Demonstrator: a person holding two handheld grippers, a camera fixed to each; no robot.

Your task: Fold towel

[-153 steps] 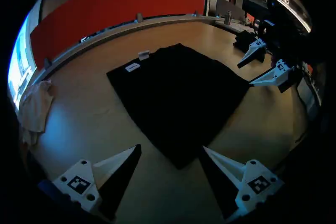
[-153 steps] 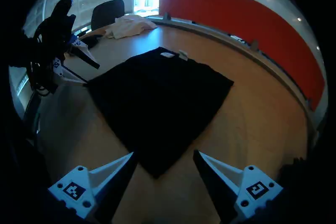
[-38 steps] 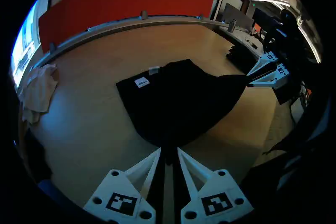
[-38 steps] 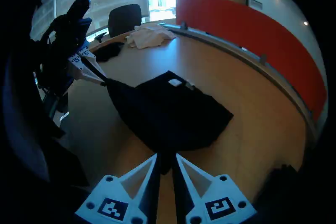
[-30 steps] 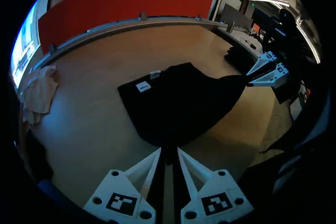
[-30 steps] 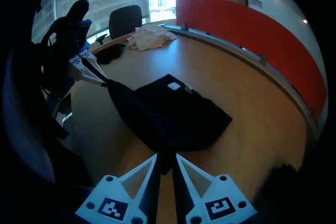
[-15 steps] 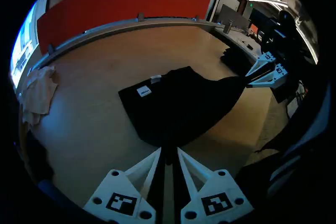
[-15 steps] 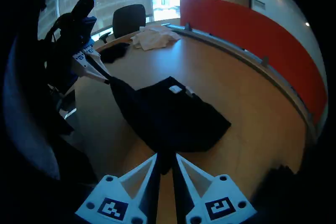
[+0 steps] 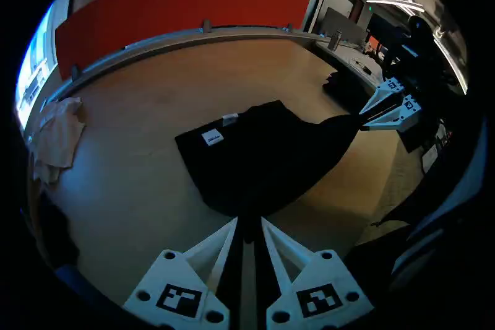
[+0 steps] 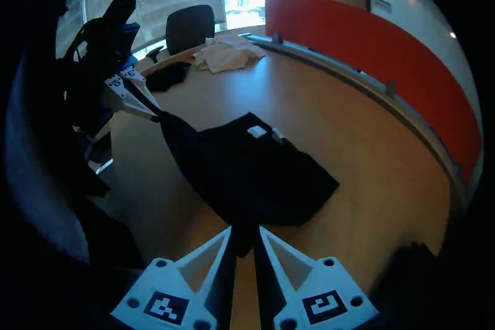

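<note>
Towel [image 9: 266,150], black, lies mid-frame on the counter [image 9: 136,144] in the left gripper view, its near corner pinched in the clenched left claw [image 9: 249,223] at bottom centre, another corner held up by the right claw [image 9: 365,121] at right. In the right gripper view the right claw [image 10: 245,230], bottom centre, grips its corner, with the left claw [image 10: 151,113] holding the other at upper left. Best, I judge, to carry both corners level and together toward the tagged far edge, cloth taut.

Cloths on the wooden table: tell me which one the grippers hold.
The large black towel, pinched at its corners by the left gripper and right gripper; the crumpled cream cloth lies apart, ungripped.
</note>
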